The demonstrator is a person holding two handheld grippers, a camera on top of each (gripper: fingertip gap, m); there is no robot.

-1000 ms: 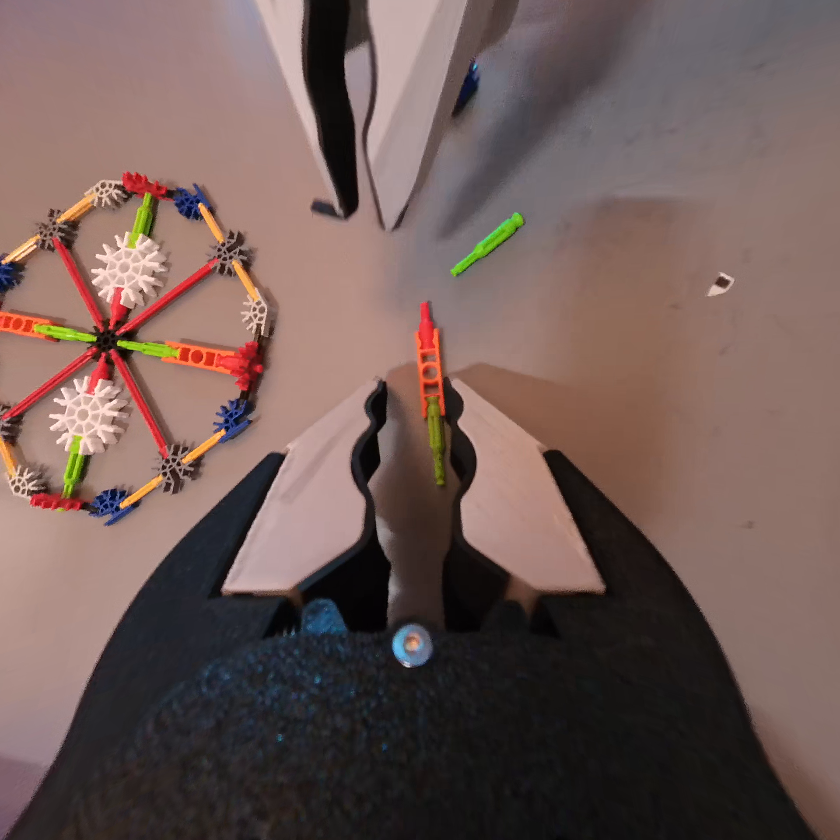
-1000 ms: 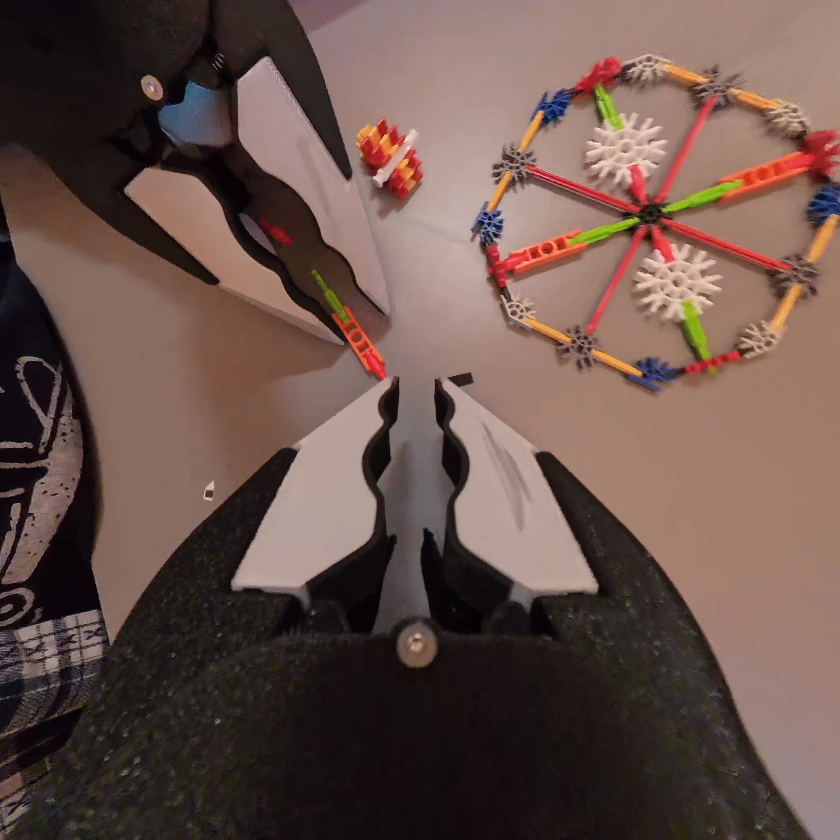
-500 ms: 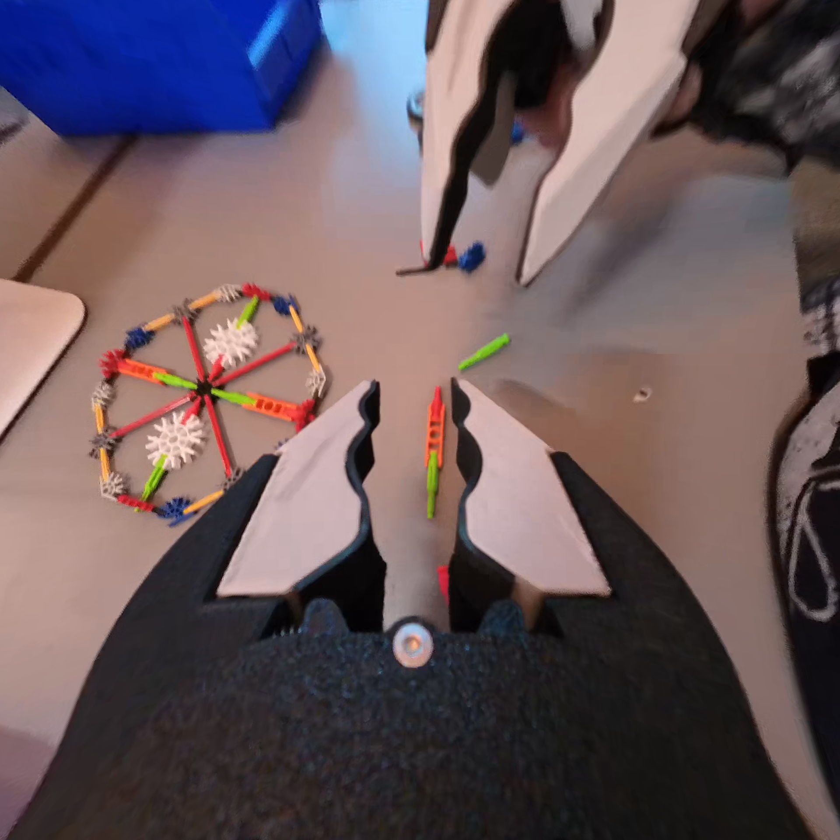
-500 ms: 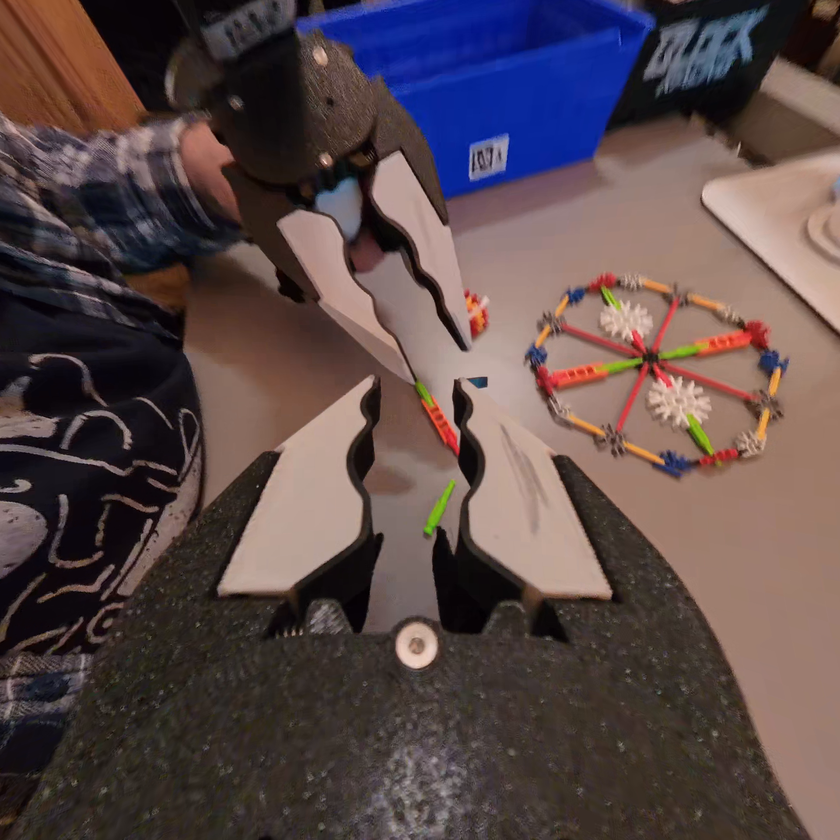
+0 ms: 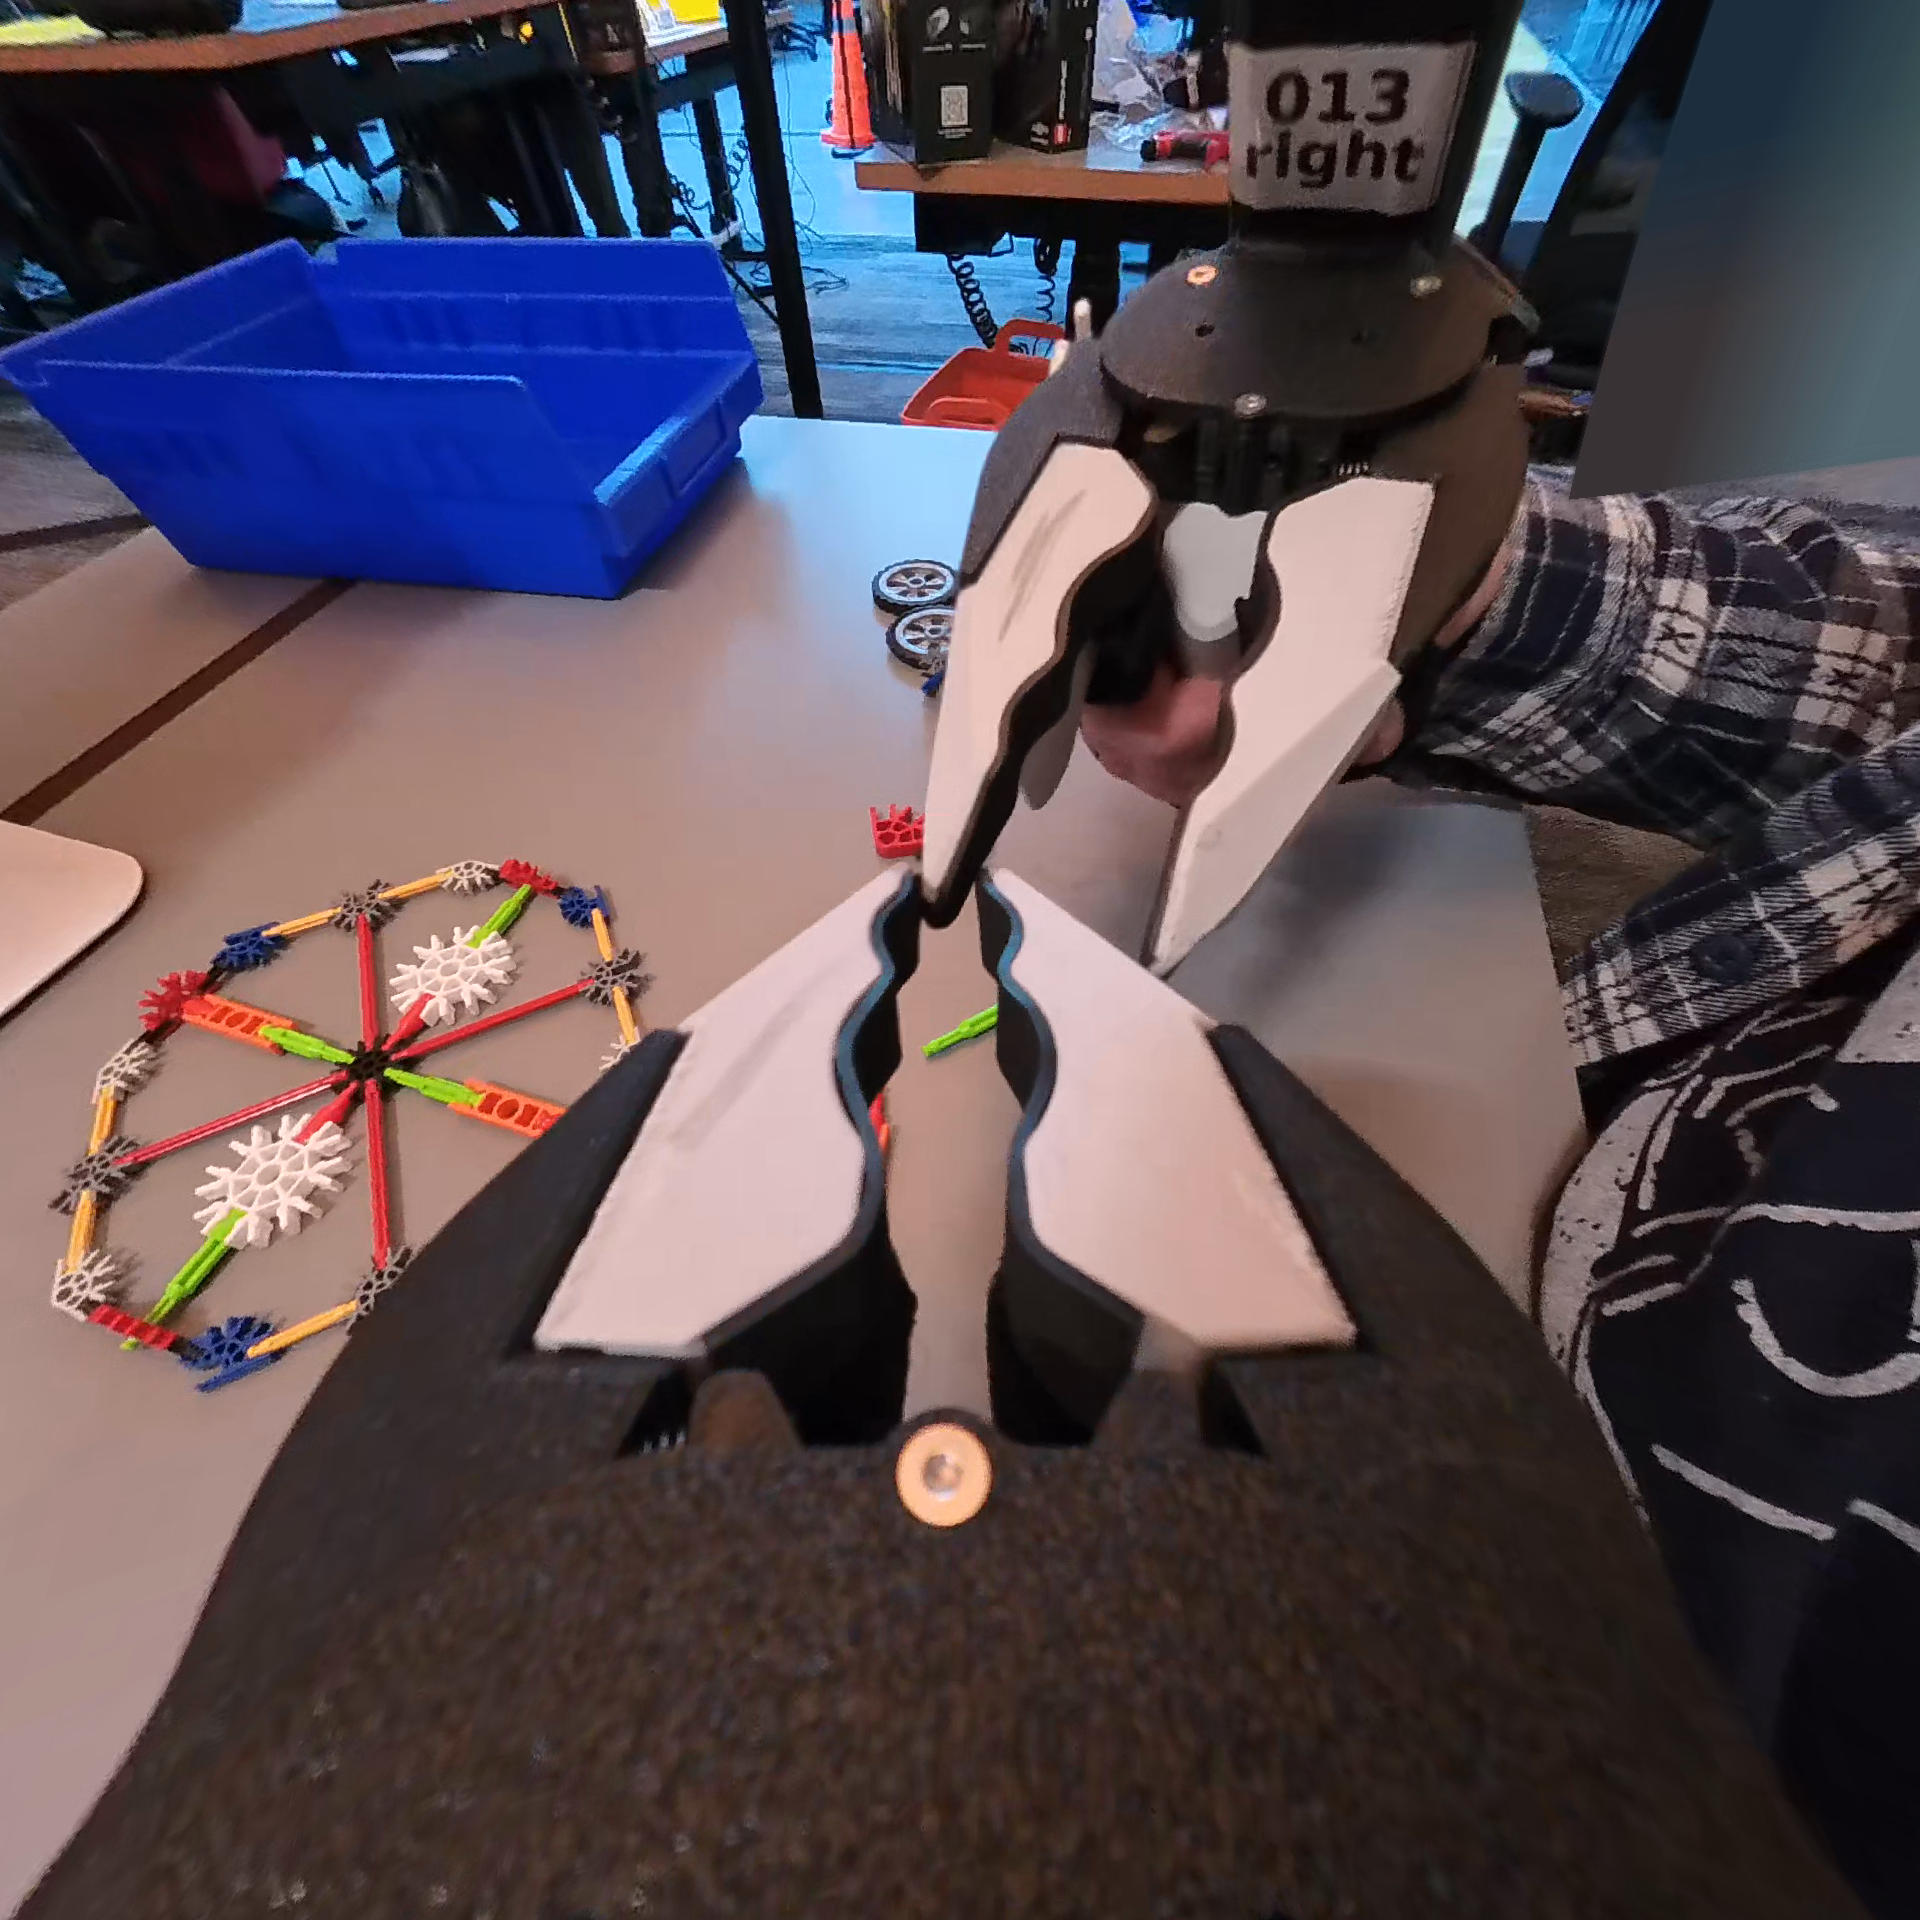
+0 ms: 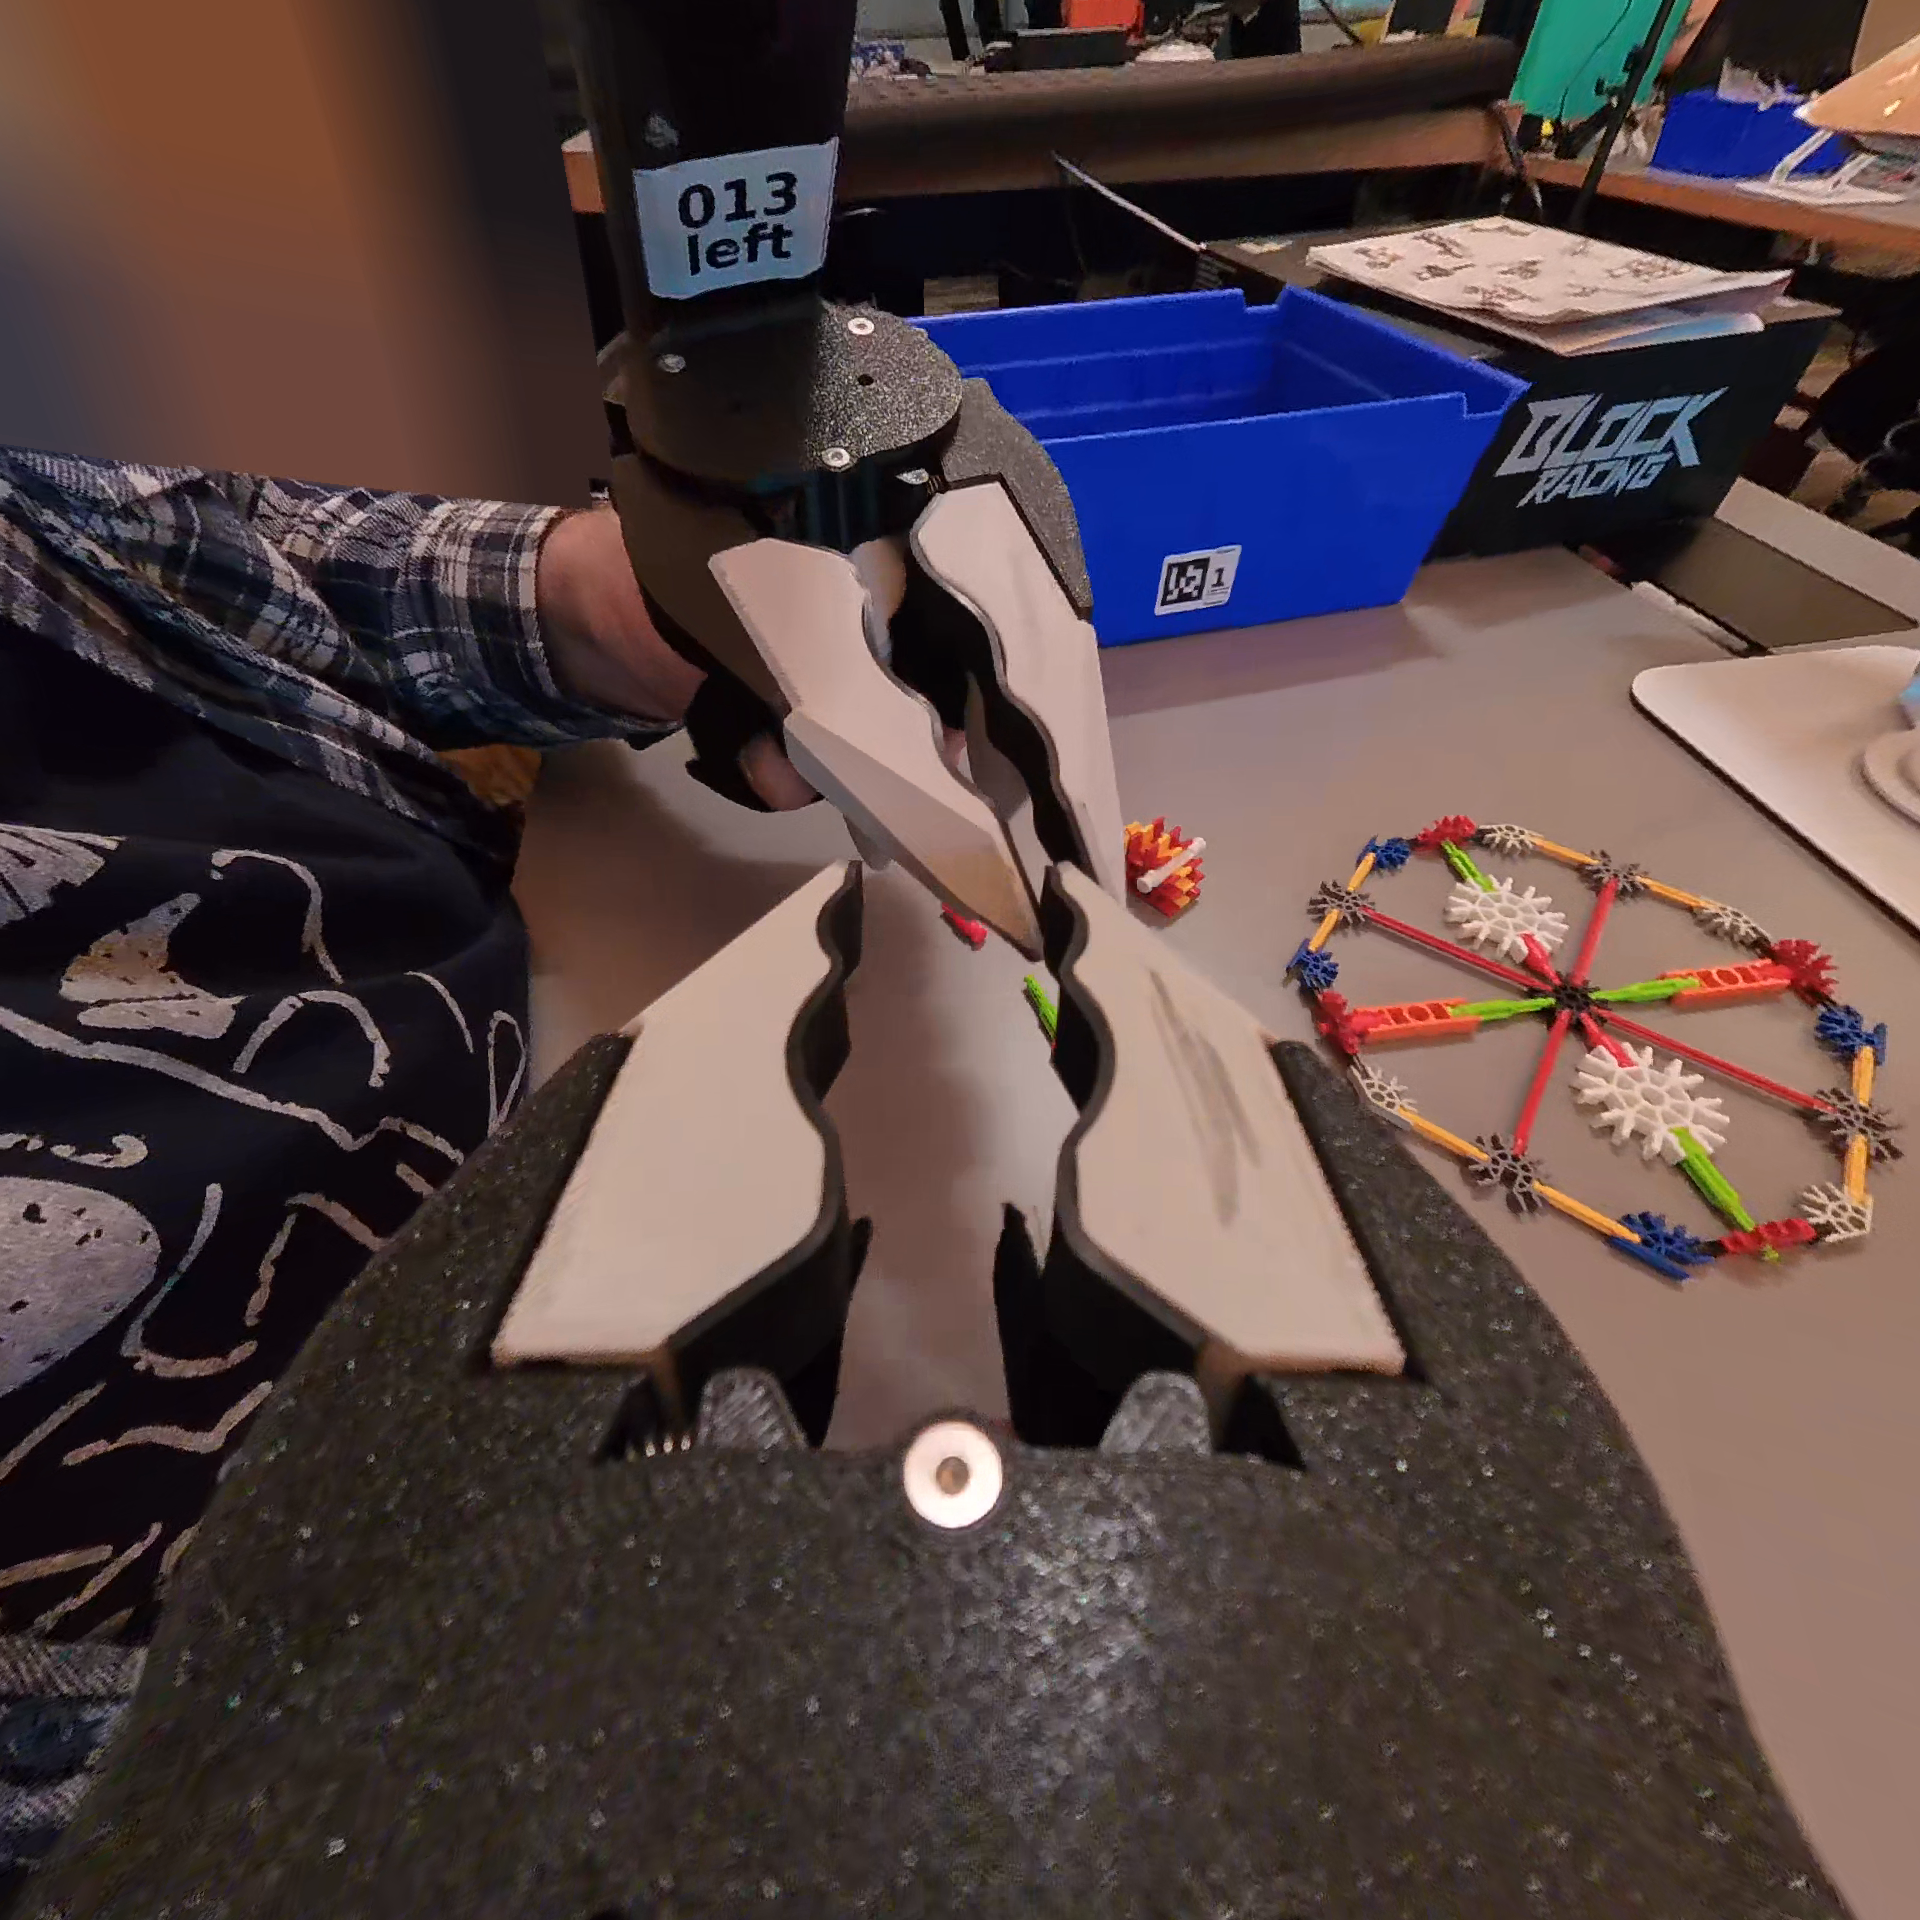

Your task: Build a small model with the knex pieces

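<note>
- Left gripper (image 5: 945, 899): raised off the grey table (image 5: 644, 748), fingers parted by a narrow gap, nothing between them.
- Right gripper (image 6: 951, 883): also lifted, fingers spread a little wider, holding nothing.
- The two face each other tip to tip; one tip of the right gripper sits just at the left one's gap, whether touching I cannot tell.
- Green rod (image 5: 961, 1032) lies loose on the table below both, seen through the left gripper's gap.
- A red-and-orange piece (image 5: 879, 1122) shows as a sliver beside the left gripper's finger, mostly hidden.
- Spoked toy wheel (image 5: 364, 1060) lies flat, well to the side, apart from both grippers.
- Blue bin (image 5: 416, 436) stands at the table's far side; small red connector (image 5: 896, 831) and two little tyres (image 5: 916, 608) lie beyond the right gripper.
- Judgement: for a clean pick of the rod, separate the tips first, then come down square across it.
</note>
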